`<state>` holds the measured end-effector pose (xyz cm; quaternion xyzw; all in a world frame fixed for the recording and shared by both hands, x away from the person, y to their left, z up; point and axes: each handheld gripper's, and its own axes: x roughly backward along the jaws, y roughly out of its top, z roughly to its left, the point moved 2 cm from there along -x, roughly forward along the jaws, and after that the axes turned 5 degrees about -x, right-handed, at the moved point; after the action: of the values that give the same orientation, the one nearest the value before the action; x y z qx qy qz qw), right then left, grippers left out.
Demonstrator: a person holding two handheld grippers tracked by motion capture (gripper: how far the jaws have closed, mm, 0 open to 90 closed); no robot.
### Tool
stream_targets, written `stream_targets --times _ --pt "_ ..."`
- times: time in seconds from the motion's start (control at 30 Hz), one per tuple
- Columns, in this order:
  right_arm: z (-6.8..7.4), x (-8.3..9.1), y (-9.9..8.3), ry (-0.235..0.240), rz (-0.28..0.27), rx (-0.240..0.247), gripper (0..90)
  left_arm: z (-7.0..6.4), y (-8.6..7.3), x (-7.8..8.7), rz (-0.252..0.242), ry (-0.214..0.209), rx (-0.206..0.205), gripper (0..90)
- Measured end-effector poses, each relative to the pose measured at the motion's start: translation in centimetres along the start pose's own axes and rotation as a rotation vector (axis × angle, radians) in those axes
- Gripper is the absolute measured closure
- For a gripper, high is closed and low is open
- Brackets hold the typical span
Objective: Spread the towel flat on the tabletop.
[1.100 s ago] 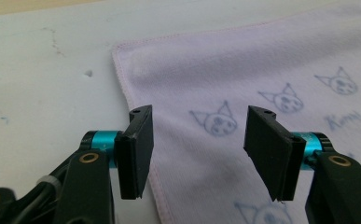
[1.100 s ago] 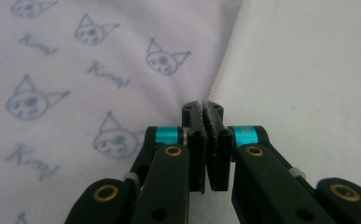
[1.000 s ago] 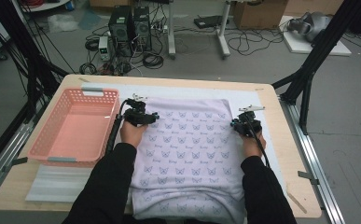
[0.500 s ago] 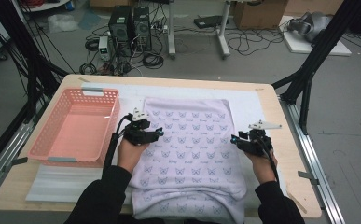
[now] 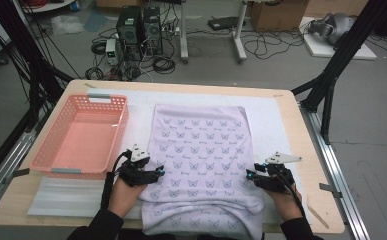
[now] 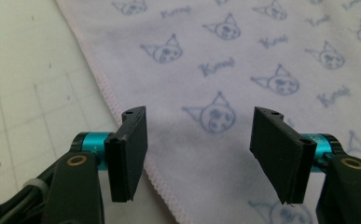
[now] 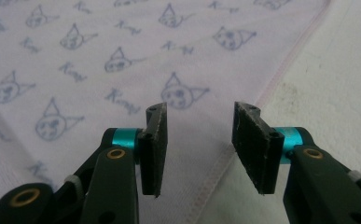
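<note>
Lilac cat-print cloth (image 5: 201,165) lay flat on worktop (image 5: 301,130); left gripper (image 5: 157,171) and right gripper (image 5: 251,175) gaped over opposite hems, ready to pinch.

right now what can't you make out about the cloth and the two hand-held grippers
- Near end of the cloth: in the high view it hangs over the table edge and the frame cuts it off.
- Whether the cloth is one layer or folded: not clear in the high view.
- Left hand-held gripper and right hand-held gripper: jaws stand apart over the cloth's hems; contact with the fabric cannot be judged.
- Basket floor: too blurred for small items.
</note>
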<state>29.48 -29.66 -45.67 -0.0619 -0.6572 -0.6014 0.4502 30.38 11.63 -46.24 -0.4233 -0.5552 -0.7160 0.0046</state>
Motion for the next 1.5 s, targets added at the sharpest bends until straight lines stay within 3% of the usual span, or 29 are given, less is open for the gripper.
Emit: stream_targets --times 0.1,0.17,0.3,0.47,0.6,0.77,0.87,0.93,1.1,1.13,1.2,1.3,1.4,1.5 --pt "0.2 -0.1 -0.3 -0.021 0.013 0.048 61.7 0.0 -0.1 0.2 0.002 -0.003 -0.037 58.4" --pt "0.1 -0.2 -0.1 0.008 0.023 0.067 84.9 0.3 0.1 0.2 0.014 -0.010 -0.038 85.1" --pt "0.1 -0.6 0.3 -0.021 0.021 0.106 88.4 0.9 0.7 -0.5 0.022 0.012 -0.011 87.7" --pt "-1.3 -1.7 1.5 -0.055 -0.032 0.041 88.3 2.0 2.2 -2.0 -0.007 0.096 0.027 87.8" --pt "-2.4 -3.0 2.5 -0.079 -0.061 0.000 88.3 3.0 3.1 -3.1 -0.016 0.123 0.067 87.7" --pt "-2.7 -4.4 4.0 -0.150 -0.066 0.026 88.3 4.1 3.9 -4.5 -0.042 0.160 0.099 87.7" --pt "-3.2 -4.8 4.9 -0.190 -0.082 0.015 88.4 4.8 4.6 -4.9 -0.071 0.178 0.132 87.8" --pt "-3.6 -5.2 5.4 -0.211 -0.092 0.006 88.4 5.1 5.2 -5.2 -0.094 0.187 0.130 87.8" --pt "-4.1 -6.2 6.2 -0.241 -0.103 -0.034 88.2 5.9 5.5 -6.0 -0.101 0.179 0.161 87.0" --pt "-4.0 -6.3 6.3 -0.241 -0.106 -0.036 87.0 5.9 5.4 -6.0 -0.091 0.175 0.177 82.0" --pt "-3.7 -6.3 6.2 -0.237 -0.099 -0.038 78.0 5.7 5.3 -5.7 -0.077 0.156 0.205 57.7" --pt "-3.5 -5.5 6.1 -0.225 -0.106 -0.037 67.6 5.1 5.1 -4.5 -0.104 0.141 0.185 48.4" --pt "-3.1 -4.1 5.8 -0.191 -0.145 -0.037 64.7 4.2 4.7 -3.4 -0.085 0.095 0.163 44.5" --pt "-2.5 -2.5 5.1 -0.145 -0.160 -0.028 62.1 3.1 4.4 -1.9 -0.109 0.060 0.121 42.8"
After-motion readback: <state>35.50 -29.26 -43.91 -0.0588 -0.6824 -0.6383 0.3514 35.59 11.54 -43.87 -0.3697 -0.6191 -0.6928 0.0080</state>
